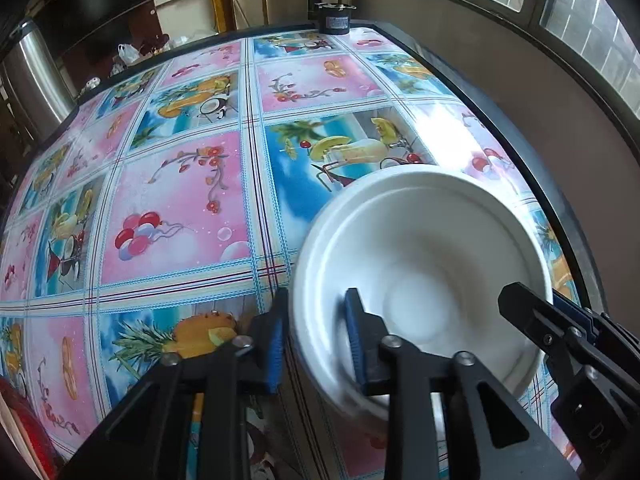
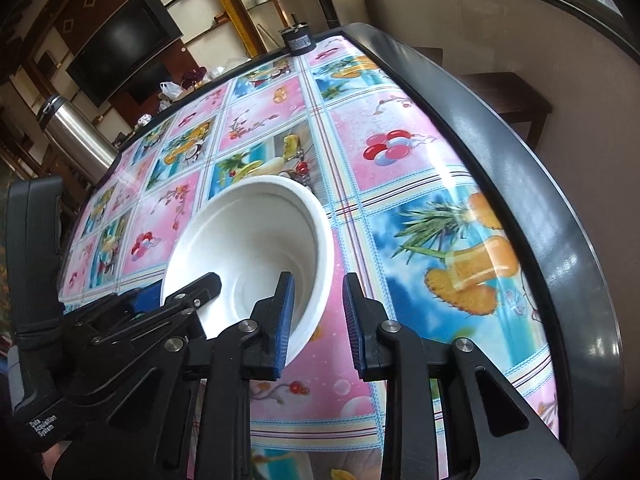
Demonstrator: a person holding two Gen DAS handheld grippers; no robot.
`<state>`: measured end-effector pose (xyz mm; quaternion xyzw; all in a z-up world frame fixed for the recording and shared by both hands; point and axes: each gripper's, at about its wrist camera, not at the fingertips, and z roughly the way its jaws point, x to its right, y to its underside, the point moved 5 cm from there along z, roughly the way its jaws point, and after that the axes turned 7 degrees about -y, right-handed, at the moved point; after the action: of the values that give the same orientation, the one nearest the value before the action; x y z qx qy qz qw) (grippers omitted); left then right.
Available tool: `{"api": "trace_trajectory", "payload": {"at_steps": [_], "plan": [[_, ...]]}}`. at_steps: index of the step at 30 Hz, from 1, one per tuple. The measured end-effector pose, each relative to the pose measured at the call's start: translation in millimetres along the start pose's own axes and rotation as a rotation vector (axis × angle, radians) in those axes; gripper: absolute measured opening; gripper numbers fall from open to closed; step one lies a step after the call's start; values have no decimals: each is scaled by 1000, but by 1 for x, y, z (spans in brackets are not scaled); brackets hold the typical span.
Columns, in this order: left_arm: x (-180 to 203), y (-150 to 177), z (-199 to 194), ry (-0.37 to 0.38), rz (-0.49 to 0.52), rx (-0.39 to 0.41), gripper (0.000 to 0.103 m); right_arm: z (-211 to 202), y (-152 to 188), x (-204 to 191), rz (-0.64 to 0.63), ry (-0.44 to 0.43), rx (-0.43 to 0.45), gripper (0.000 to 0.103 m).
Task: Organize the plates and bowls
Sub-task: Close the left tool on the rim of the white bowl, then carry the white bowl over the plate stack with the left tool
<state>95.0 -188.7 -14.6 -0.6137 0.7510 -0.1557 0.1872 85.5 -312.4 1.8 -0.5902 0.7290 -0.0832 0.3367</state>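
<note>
A glossy oilcloth [image 1: 180, 200] printed with fruit and balloon squares covers the table. Near its dark right-hand edge sits the white, round, matte bowl [image 1: 424, 272]. The left gripper [image 1: 316, 344] straddles the bowl's left rim, blue ribbed pads spread, not clamping. The right gripper [image 2: 318, 320] straddles the bowl's right rim, likewise spread. A small black cylindrical device [image 1: 334, 18] stands beyond the bowl, at the far edge.

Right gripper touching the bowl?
Cannot tell. Right wrist view: right gripper straddles the bowl rim; outer pad clearly apart, inner pad overlaps the wall, contact unclear.
</note>
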Motion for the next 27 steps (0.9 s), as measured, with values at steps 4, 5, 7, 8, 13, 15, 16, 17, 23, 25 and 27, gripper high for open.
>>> {"api": "trace_trajectory", "payload": {"at_steps": [4, 5, 7, 8, 13, 15, 16, 17, 23, 25, 27], "plan": [[0, 4, -5, -1, 8, 7, 20, -2, 5, -7, -18, -7, -9, 21], [-2, 6, -7, 0, 6, 8, 20, -2, 6, -9, -25, -2, -9, 21], [-7, 10, -8, 1, -8, 5, 20, -3, 8, -12, -28, -10, -10, 21], [-10, 13, -9, 4, -15, 1, 20, -4, 10, -14, -30, -18, -13, 21], [-25, 22, -16, -8, -30, 9, 20, -6, 20, -28, -57, -33, -22, 21], [-31, 24, -21, -15, -36, 17, 20, -9, 23, -35, -66, -41, -21, 21], [-37, 26, -25, -19, -43, 25, 20, -10, 25, -40, -73, -45, -21, 21], [-41, 27, -28, -22, -48, 30, 20, -11, 27, -45, -80, -48, -20, 21], [-66, 38, -43, -49, -78, 52, 20, -19, 36, -75, -123, -71, -11, 22], [-76, 41, -47, -58, -92, 57, 20, -19, 39, -85, -136, -82, -14, 22], [-87, 45, -53, -67, -107, 63, 20, -20, 43, -96, -151, -90, -15, 22]]}}
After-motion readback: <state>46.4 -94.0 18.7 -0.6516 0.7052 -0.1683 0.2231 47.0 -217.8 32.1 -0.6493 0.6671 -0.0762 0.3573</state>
